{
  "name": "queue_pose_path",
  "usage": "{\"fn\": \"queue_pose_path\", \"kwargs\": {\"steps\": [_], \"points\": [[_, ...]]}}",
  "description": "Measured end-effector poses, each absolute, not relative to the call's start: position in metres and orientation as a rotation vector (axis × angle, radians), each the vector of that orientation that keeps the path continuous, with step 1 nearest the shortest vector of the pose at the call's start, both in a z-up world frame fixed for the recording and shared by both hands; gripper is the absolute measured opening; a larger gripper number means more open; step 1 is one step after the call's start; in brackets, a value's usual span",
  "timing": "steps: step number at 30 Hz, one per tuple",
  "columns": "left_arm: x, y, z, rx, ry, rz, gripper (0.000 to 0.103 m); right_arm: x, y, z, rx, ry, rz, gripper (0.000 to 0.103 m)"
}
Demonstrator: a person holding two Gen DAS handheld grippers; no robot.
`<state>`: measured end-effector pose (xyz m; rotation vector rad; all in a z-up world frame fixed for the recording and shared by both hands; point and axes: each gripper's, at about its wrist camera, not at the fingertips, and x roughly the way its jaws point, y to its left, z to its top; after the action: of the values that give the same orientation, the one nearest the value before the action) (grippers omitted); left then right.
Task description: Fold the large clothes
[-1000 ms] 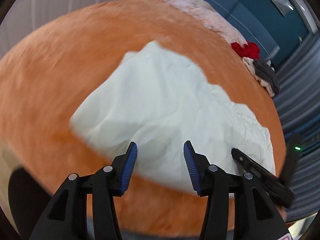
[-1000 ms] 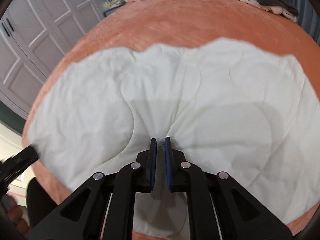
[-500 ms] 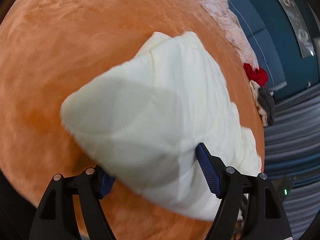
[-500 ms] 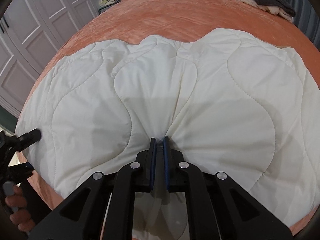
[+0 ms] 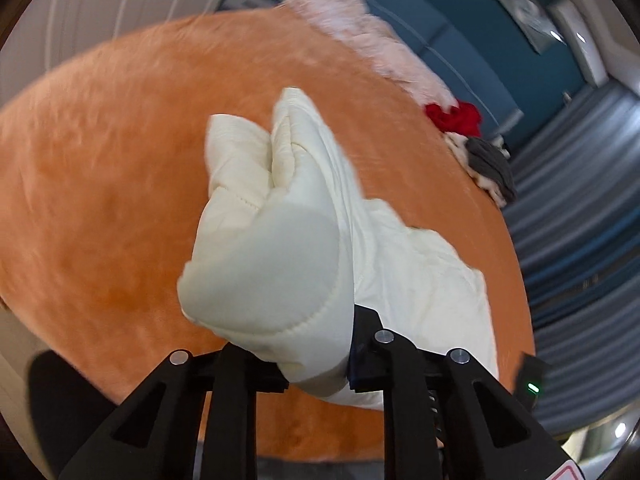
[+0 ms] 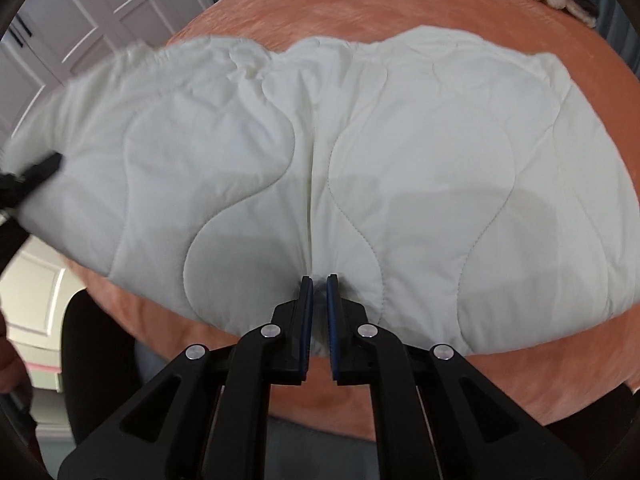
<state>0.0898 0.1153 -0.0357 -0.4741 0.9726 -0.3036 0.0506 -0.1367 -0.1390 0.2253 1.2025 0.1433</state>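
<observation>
a puffy cream quilted comforter [image 6: 400, 152], stitched in long wavy lines, lies spread across a fuzzy orange bedspread [image 6: 440, 20]. the right tongs [image 6: 318, 280] are pressed together on a pinch of its near edge, and creases fan out from there. the left tongs [image 5: 316, 364] have just been closing and now pinch a thick rounded fold of its corner [image 5: 272, 264], raised off the bed. soft pink [image 5: 360, 28], red [image 5: 454, 114] and grey clothes [image 5: 490, 162] are heaped along the far side.

A wide orange plush bedspread [image 5: 120, 200] fills most of both views. Along its far edge lie a pale pink fluffy fabric [image 5: 360, 36], a crumpled red garment [image 5: 454, 117] and a dark grey knitted garment [image 5: 490, 162]. White panelled cupboard doors [image 6: 92, 12] stand beyond the bed, and a dark blue wall [image 5: 460, 40] rises behind the pile.
</observation>
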Motion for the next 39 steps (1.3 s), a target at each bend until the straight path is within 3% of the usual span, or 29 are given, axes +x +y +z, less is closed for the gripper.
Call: {"fn": "queue_pose_path", "kwargs": {"steps": [7,12,17,23,26,30,32,33,34,37,39], "points": [[0.066,0.079,0.036,-0.242,0.868,-0.349,0.016,0.036,-0.099,-0.139,0.279,1.203,0.321,0.004],[0.065,0.002,0.052,-0.109,0.813,-0.462,0.015,0.010,-0.145,-0.116,0.346,1.144,0.272,0.009],[0.064,-0.071,0.041,-0.036,0.841,-0.584,0.016,-0.026,-0.214,-0.103,0.337,1.110,0.100,0.009],[0.059,-0.144,-0.011,0.056,0.971,-0.610,0.020,-0.052,-0.278,-0.105,0.388,1.097,-0.033,0.009],[0.052,-0.157,-0.031,0.068,0.988,-0.566,0.027,-0.058,-0.300,-0.103,0.407,1.084,-0.065,0.009],[0.036,-0.150,-0.026,0.055,0.974,-0.571,0.061,-0.063,-0.311,-0.087,0.409,1.045,-0.068,0.009],[0.027,-0.132,-0.019,0.017,0.976,-0.579,0.074,-0.070,-0.312,-0.071,0.417,1.005,-0.054,0.016],[0.022,-0.120,-0.018,0.001,0.982,-0.568,0.078,-0.071,-0.312,-0.060,0.420,0.976,-0.042,0.026],[0.019,-0.114,-0.017,-0.008,0.991,-0.561,0.078,-0.070,-0.313,-0.047,0.421,0.939,-0.029,0.039],[0.011,-0.081,-0.029,-0.020,1.045,-0.505,0.078,-0.059,-0.303,-0.020,0.391,0.870,0.022,0.052],[0.007,-0.068,-0.040,-0.018,1.076,-0.464,0.078,-0.045,-0.293,-0.005,0.363,0.845,0.070,0.055]]}}
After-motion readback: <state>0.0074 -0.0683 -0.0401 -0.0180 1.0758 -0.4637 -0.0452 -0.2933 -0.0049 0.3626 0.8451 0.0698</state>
